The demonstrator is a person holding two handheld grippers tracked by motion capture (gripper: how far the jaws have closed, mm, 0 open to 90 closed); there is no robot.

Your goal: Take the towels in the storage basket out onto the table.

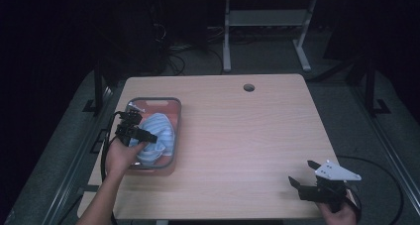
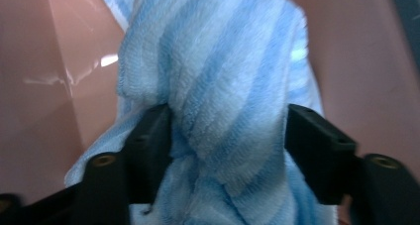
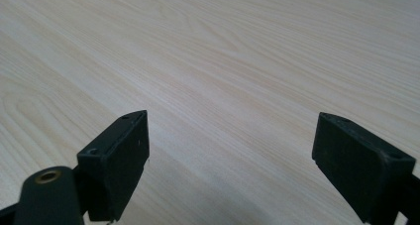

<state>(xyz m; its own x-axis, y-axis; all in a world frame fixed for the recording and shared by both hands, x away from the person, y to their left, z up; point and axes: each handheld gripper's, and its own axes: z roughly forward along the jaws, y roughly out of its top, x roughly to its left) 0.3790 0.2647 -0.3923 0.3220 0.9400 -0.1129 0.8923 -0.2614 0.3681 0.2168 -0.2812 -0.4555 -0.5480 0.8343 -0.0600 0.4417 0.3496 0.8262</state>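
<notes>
My left gripper [image 2: 228, 136] clamps the bunched blue-striped terry towel [image 2: 218, 86] inside the pink plastic bin [image 1: 174, 117], seemingly lifted slightly. My right gripper [image 3: 230, 160] hovers wide apart over the pale wooden table [image 3: 223, 61].

One table [image 1: 237, 136], pale wood, with one round hole [image 1: 249, 87] near its far edge. On it sits one pink tray [image 1: 171, 136], and in that one blue striped towel [image 1: 159, 131]. Two grippers: the left gripper [image 1: 143, 138] and the right gripper [image 1: 304, 173]. Two hands holding them.
</notes>
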